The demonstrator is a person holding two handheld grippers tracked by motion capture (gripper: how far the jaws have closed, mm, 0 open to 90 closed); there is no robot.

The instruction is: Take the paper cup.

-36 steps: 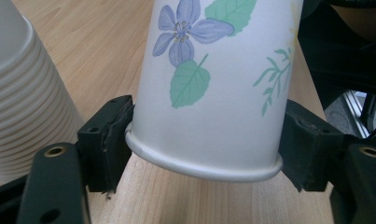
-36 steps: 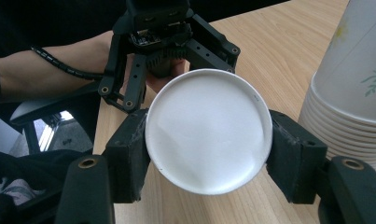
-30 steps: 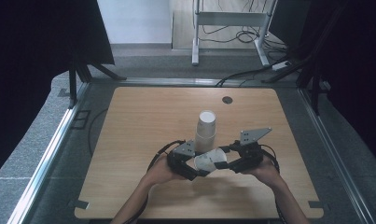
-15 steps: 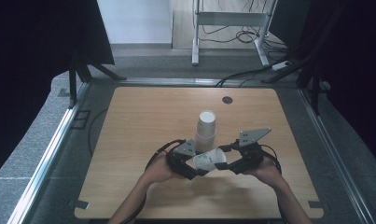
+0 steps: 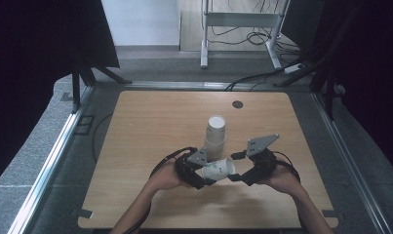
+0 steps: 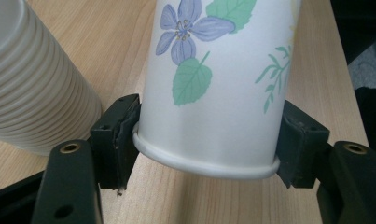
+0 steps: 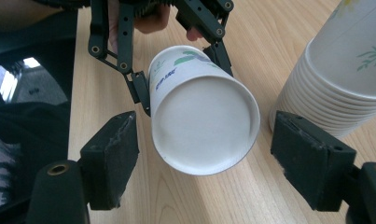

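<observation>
From the high view, the left tool (image 5: 204, 176) holds a white flower-printed paper cup (image 5: 218, 169) on its side, its base toward the right tool (image 5: 234, 171); a stack of white paper cups (image 5: 216, 134) stands just beyond both on the wooden tabletop (image 5: 150, 122). In the left gripper view, both pads clamp the cup's rim. In the right gripper view, the jaws, which have just been opening, stand apart either side of the cup's base, untouching; blue print on the cup is unreadable.

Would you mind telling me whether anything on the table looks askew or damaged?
Nothing looks damaged or spilled. The flowered paper cup lies sideways only because the left tongs grip it near its rim; the right tongs have just been opening around its base. The cup stack stands upright.
</observation>
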